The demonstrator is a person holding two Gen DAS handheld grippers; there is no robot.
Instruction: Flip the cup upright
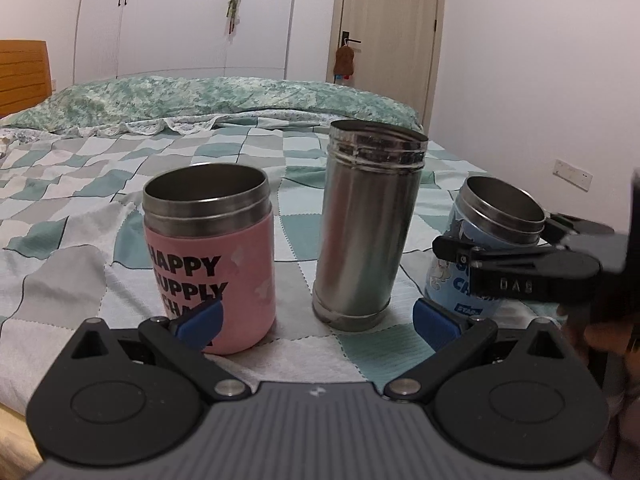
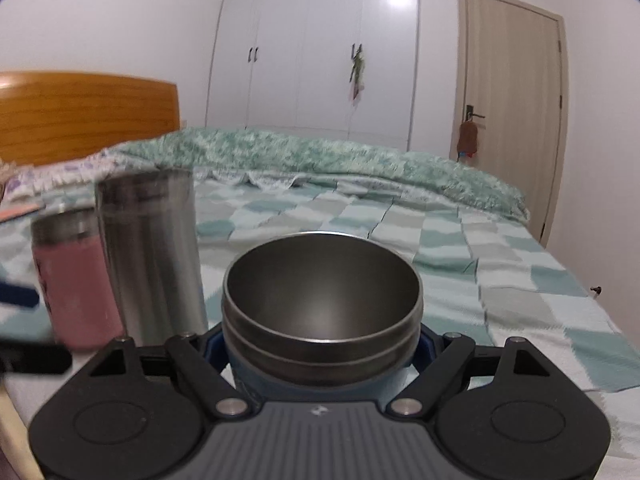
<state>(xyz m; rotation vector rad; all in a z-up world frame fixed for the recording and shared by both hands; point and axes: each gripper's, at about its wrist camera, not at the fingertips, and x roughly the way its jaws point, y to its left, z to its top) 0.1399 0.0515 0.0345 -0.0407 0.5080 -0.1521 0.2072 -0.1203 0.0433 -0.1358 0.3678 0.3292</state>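
Observation:
Three cups stand mouth-up on the bed. A pink-sleeved steel cup (image 1: 210,258) is at the left, a tall bare steel cup (image 1: 366,222) in the middle, and a blue-sleeved steel cup (image 1: 486,248) at the right, slightly tilted. My right gripper (image 1: 500,240) is shut on the blue cup just below its rim; in the right wrist view the blue cup (image 2: 322,312) fills the space between the fingers of my right gripper (image 2: 320,354). My left gripper (image 1: 318,322) is open and empty, in front of the pink and bare steel cups.
The cups stand on a green-and-white checkered bedspread (image 1: 100,184). A rolled green quilt (image 1: 224,98) lies across the back of the bed. A wooden headboard (image 2: 80,114) is at the left. A wardrobe (image 2: 312,52) and a door (image 2: 516,108) are behind.

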